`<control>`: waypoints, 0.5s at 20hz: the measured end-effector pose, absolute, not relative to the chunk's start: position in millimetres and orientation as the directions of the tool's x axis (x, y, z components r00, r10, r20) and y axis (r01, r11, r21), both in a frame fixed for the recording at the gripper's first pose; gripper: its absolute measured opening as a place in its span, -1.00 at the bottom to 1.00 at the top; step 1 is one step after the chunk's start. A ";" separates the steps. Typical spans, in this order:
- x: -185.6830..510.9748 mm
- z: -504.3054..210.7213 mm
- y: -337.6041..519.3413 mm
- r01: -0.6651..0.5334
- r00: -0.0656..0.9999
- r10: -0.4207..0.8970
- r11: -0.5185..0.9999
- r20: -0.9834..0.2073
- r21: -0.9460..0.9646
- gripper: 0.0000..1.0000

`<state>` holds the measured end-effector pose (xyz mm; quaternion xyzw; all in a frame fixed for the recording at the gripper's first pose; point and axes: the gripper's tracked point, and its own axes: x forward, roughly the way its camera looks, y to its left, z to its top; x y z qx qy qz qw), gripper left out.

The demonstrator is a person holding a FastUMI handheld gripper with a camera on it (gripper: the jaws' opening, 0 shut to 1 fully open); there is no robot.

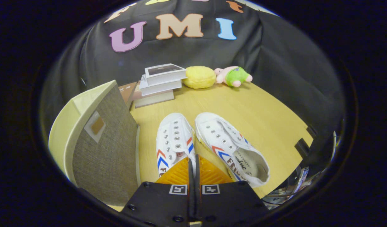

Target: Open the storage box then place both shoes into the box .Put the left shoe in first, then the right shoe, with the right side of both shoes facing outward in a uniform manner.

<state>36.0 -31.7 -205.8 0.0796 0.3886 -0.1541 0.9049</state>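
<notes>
My claw (193,164) was clenched, fingers together and holding nothing, above the heel of the left shoe (174,142). The right shoe (231,148) lay just beside it, toes pointing away. The storage box (102,148) stood close on my left, its front panel apparently unopened.

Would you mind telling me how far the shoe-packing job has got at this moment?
Done: nothing visibly; the grey fabric storage box beside the fingers has its front still closed. In hand: nothing; the gripper is shut and empty above the heel of the left white canvas shoe. Left: opening the box, then placing that shoe and the right white canvas shoe, both on the wooden table.
</notes>
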 end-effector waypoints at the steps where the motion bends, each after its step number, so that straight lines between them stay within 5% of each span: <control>1: 35.1 -200.3 -34.1 0.326 0.651 -0.236 0.945 -0.721 -0.015 -0.93; 10: 18.7 -132.5 -51.8 0.266 0.637 -0.414 0.910 -0.650 -0.319 -0.94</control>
